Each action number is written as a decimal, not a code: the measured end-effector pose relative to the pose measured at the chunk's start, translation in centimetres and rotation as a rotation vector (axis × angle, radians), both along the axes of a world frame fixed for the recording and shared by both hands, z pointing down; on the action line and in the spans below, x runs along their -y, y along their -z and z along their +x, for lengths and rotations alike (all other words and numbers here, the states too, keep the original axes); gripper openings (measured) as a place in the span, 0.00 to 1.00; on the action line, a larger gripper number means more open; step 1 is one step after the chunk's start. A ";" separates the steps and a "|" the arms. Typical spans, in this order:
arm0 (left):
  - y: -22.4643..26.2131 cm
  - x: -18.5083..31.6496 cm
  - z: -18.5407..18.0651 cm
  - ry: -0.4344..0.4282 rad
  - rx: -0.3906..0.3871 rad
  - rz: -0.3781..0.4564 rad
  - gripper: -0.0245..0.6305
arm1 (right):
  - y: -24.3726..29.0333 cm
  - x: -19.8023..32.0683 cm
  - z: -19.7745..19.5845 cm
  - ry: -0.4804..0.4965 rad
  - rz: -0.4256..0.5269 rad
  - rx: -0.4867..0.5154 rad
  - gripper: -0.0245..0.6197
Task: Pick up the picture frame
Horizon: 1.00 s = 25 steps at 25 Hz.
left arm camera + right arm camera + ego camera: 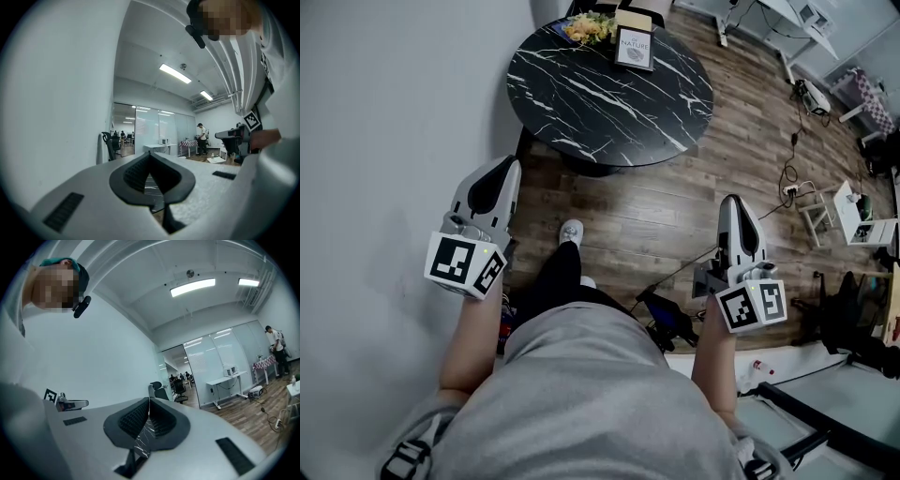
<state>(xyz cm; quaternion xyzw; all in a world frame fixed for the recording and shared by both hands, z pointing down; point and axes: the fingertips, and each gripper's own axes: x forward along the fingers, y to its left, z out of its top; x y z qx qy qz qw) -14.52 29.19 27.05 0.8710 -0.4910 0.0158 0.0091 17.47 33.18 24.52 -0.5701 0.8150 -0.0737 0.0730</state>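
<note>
Wood floor (pixel 675 216), white wall (pixel 375 141) — round black marble table (pixel 581 103).

The frame (pixel 635 48), dark-edged around a pale print headed NATURE, sits at the far side of the round black marble table (pixel 600 103), its print facing the camera.

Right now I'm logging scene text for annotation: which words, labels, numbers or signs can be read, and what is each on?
"NATURE": on the picture frame on the black marbled table.
Smaller print above and below it on the frame: too small to read.
Marker cubes on the left tool and right tool: coded square patterns only, no letters or numbers.
</note>
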 end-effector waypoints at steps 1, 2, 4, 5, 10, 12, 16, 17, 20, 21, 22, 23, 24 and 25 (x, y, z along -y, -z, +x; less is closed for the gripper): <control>-0.1 0.5 0.0 -0.004 -0.001 -0.002 0.05 | 0.0 0.4 -0.1 0.000 0.000 -0.002 0.08; -0.2 1.0 0.0 -0.007 0.000 -0.005 0.05 | 0.0 0.8 -0.2 0.000 -0.001 -0.005 0.08; -0.2 2.0 0.0 -0.011 0.003 -0.011 0.05 | 0.1 1.8 -0.3 -0.002 -0.002 -0.008 0.08; -0.2 2.6 -0.1 -0.012 0.005 -0.013 0.05 | 0.2 2.2 -0.4 -0.003 -0.002 -0.007 0.08; 0.3 5.8 -0.1 -0.023 0.007 -0.006 0.05 | 0.5 5.0 -0.5 -0.009 -0.003 -0.010 0.08; 0.3 7.0 -0.2 -0.028 0.007 -0.005 0.05 | 0.3 6.1 -0.7 -0.011 -0.006 -0.011 0.08; 0.0 9.3 -0.2 -0.032 0.004 -0.010 0.05 | -0.1 8.1 -1.0 -0.009 -0.018 -0.010 0.08; 0.0 9.8 -0.2 -0.034 0.004 -0.012 0.05 | -0.3 8.5 -1.0 -0.010 -0.021 -0.009 0.08; -0.1 11.6 -0.2 -0.040 0.004 -0.014 0.05 | -0.4 10.1 -1.1 -0.014 -0.026 -0.010 0.08; -0.2 12.3 -0.2 -0.042 0.004 -0.015 0.05 | -0.4 10.6 -1.1 -0.017 -0.026 -0.011 0.08; -0.2 12.9 -0.2 -0.045 0.005 -0.015 0.05 | -0.3 11.1 -1.1 -0.021 -0.025 -0.013 0.08; -0.1 13.6 -0.2 -0.047 0.003 -0.015 0.05 | -0.2 11.5 -1.1 -0.026 -0.024 -0.014 0.08; -0.1 14.3 -0.2 -0.048 0.001 -0.015 0.05 | -0.2 12.0 -1.0 -0.031 -0.024 -0.015 0.08; -0.1 14.9 -0.2 -0.050 -0.002 -0.016 0.05 | -0.2 12.4 -1.0 -0.037 -0.025 -0.015 0.08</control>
